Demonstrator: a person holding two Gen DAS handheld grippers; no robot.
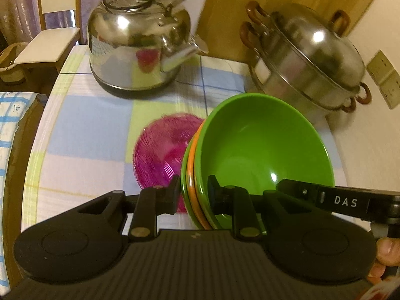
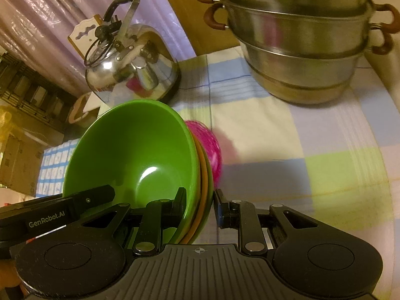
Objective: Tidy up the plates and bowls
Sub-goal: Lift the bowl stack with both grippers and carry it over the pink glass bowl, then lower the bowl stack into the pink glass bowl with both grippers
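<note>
**Green plastic stack held at both rims**

Green, glossy plastic fills both wrist views: a nested stack of bowls (image 1: 262, 145), a green one on top, an orange rim showing under it and another green below, is held tilted above the pastel checked tablecloth (image 1: 100, 130). The left gripper (image 1: 195, 192) is clamped on the stack's rim at one side, one finger outside and one inside the top bowl. The right gripper (image 2: 200, 205) pinches the opposite rim the same way, so the bowls hang between the two tools.

The step in hand looks like carrying the stack toward the flat, ribbed magenta plate (image 1: 160, 152) lying on the cloth, just beside and partly behind the bowls. Whether the stack's lower edge touches the plate or clears it is hard to tell; the fisheye view hides the gap.

The next move calls for levelling the stack, centring it over the plate and lowering both sides together, since an uneven release could let the nested bowls slide apart. The shiny steel kettle (image 1: 140, 50) and the lidded steel steamer pot (image 1: 310, 60) stand farther back, well apart from the path.
</note>
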